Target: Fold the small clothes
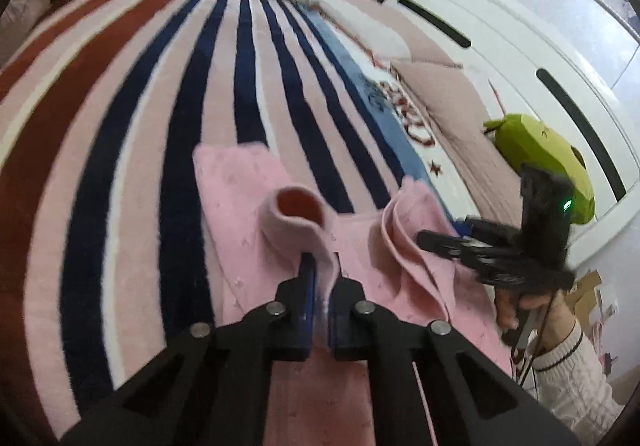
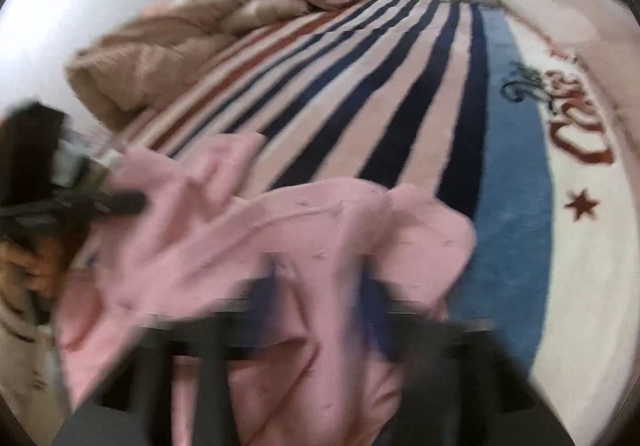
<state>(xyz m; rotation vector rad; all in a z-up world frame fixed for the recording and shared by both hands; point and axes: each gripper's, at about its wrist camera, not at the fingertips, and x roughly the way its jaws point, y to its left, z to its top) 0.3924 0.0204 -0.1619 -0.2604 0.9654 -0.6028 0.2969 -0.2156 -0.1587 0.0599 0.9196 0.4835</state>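
**Pink garment pinched on a striped blanket**

The left gripper (image 1: 323, 278) is angled downward, its jaws closed on a raised fold of the pink garment (image 1: 248, 198), which lies on the striped blanket (image 1: 140, 106). The right gripper (image 1: 440, 242) is held by a hand (image 1: 516, 310) in a white knitted sleeve (image 1: 576, 370) at the garment's right edge; its own view is blurred, its jaws closed with pink cloth bunched at them. A green toy (image 1: 540, 162) and crumpled bedding (image 2: 152, 58) are seen nearby.

Right gripper (image 2: 320, 286) smeared by blur — jaws unreadable, pink garment (image 2: 280, 246) cut off below (both views)
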